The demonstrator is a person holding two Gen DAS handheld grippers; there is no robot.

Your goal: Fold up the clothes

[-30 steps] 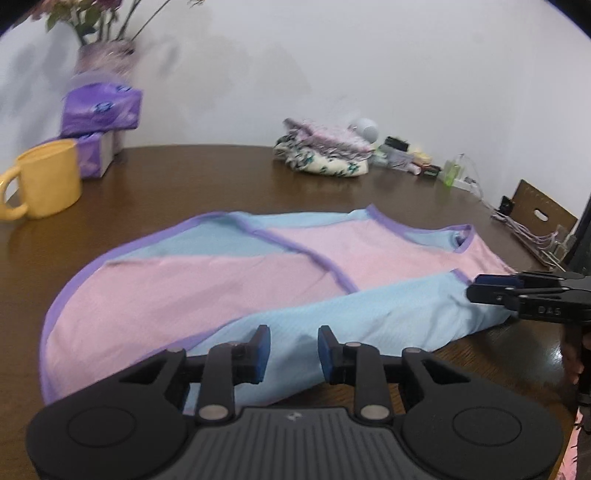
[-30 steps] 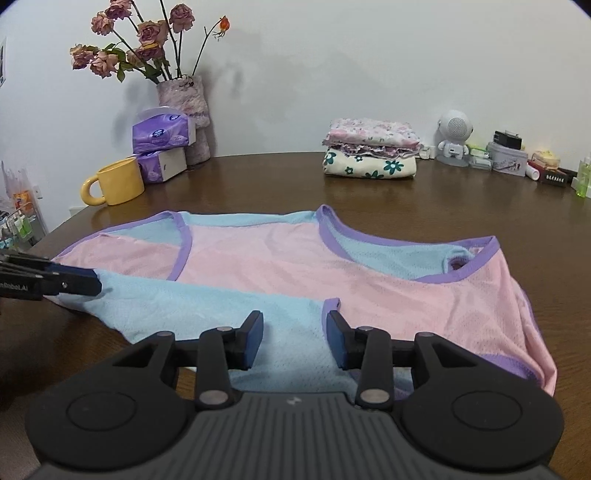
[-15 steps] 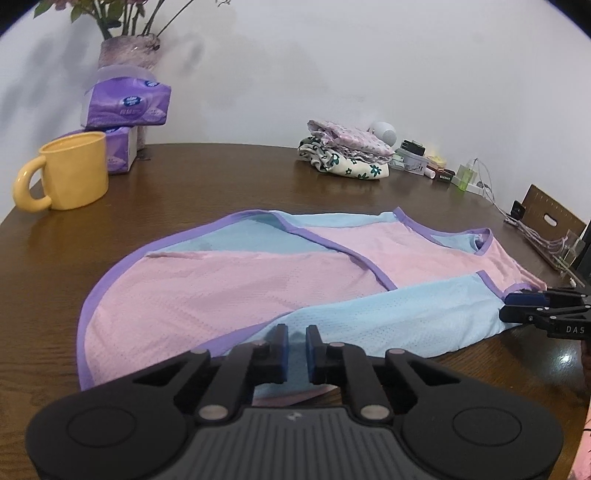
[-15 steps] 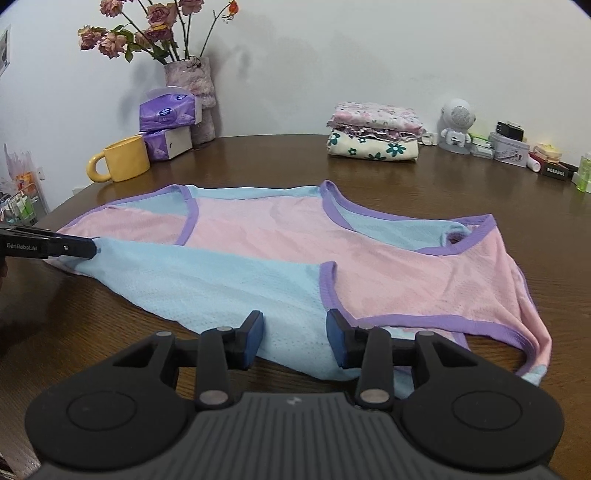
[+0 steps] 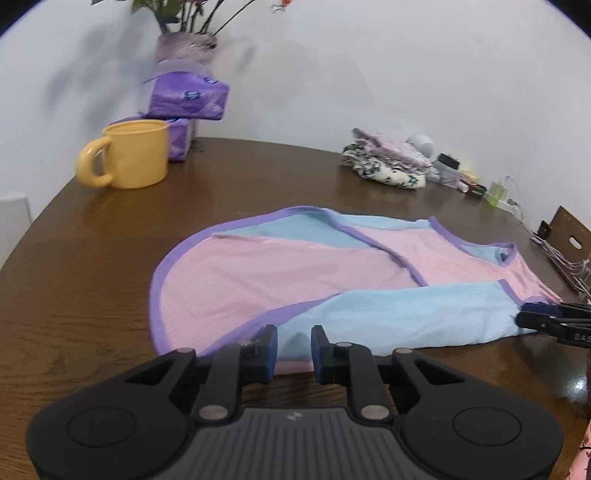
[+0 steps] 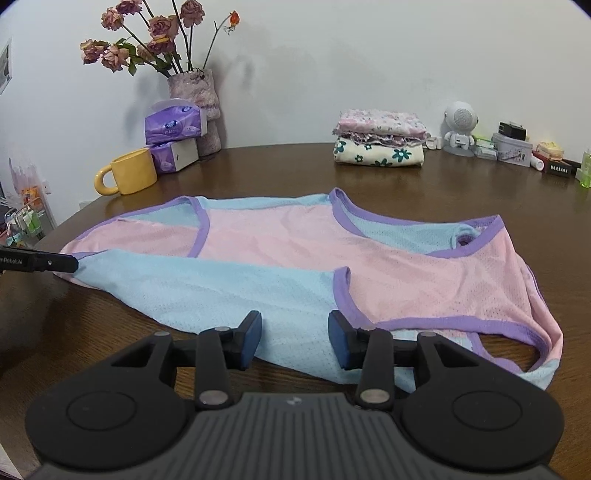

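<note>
Left wrist view: the left gripper [image 5: 294, 349] hovers at the near edge of the pink-and-blue vest [image 5: 332, 280], fingers narrowly parted, gripping nothing. Yellow mug [image 5: 127, 154] far left, folded clothes [image 5: 388, 164] far right.

Right wrist view: the right gripper [image 6: 294, 341] spreads wide over the vest's blue panel, empty. Tissue packs [image 6: 173, 123] and flower vase [image 6: 195, 107] stand far left on the wooden table [image 6: 258, 170].

Flowers [image 5: 192, 11] cropped at the top edge; vase [image 5: 184, 48] and tissue packs [image 5: 188, 96] blurred (small clutter [image 5: 469, 184] beyond unreadable).
</note>
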